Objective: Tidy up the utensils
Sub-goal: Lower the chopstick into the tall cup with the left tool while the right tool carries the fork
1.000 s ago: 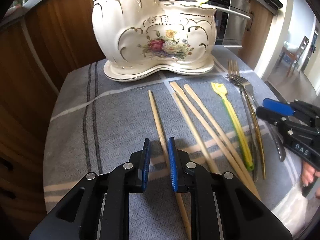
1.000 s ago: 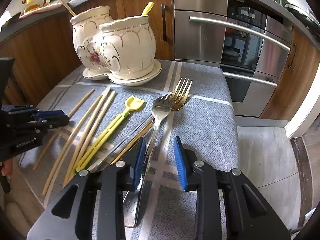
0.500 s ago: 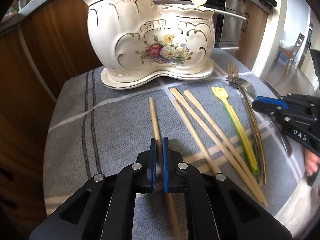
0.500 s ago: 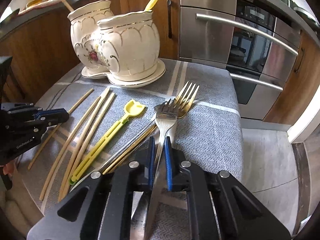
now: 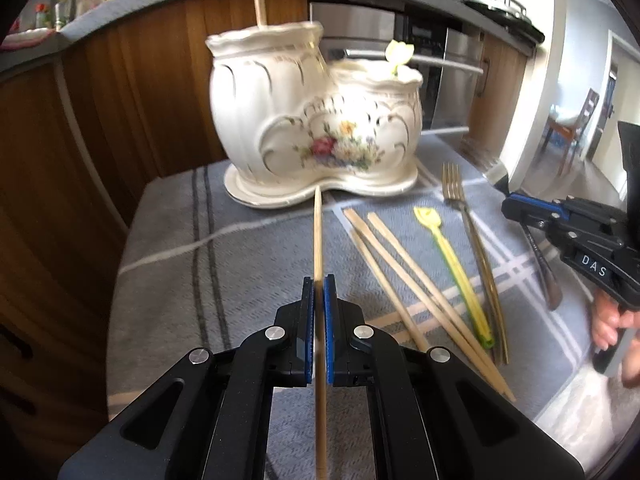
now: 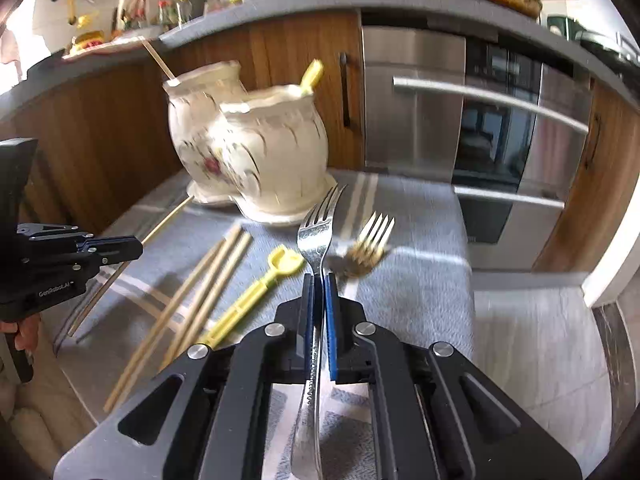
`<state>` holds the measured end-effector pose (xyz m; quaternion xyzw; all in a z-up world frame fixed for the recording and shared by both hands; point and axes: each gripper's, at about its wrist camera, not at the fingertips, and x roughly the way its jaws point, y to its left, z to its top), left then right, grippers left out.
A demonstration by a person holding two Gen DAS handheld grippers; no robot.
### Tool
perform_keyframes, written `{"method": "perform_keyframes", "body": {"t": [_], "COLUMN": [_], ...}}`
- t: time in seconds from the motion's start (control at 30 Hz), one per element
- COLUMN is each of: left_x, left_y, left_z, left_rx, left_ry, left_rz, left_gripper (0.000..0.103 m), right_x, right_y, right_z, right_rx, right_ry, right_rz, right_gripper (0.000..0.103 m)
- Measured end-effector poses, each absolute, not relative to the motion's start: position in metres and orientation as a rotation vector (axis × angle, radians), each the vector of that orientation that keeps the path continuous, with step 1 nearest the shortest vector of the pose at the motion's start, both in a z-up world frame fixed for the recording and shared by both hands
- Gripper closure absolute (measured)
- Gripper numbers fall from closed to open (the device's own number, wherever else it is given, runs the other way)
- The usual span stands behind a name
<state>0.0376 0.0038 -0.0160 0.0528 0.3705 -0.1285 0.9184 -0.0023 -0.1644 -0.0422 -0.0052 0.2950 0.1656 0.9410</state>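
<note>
Above striped woven cloth [image 5: 168, 280], slim wooden chopstick [image 5: 318, 232], seemingly steel fork [image 6: 318, 232] clamped

The left tongs [image 5: 319, 280] are black with blue pads, and so are the right tongs [image 6: 319, 280]. Between the left pads is a pale tan wooden chopstick [image 5: 318, 236]; between the right pads, a shiny silver fork [image 6: 317, 232]. Ahead of both stands a cream ceramic holder [image 5: 316, 128] with gold scrollwork and a pink-and-yellow flower spray. Right of the left tongs lies a yellow plastic utensil [image 5: 452, 260] with a green end, then a gold fork [image 5: 460, 200]. The cloth [image 5: 168, 280] is grey herringbone with dark and white stripes.
</note>
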Motion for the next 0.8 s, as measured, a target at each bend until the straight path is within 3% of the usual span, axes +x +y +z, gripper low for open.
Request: {"method": "perform_keyframes", "body": {"t": [0.8], "left_x": [0.004], "left_y": [0.06], "left_z": [0.032], "left_rx": [-0.047], "left_ry": [0.417], "left_rz": [-0.272], "left_gripper": [0.098], "right_x": [-0.057], "right_y": [-0.146], "right_z": [0.008], "right_rx": [-0.064], "right_ry": [0.194], "right_rz": [0.309], "right_gripper": [0.1]}}
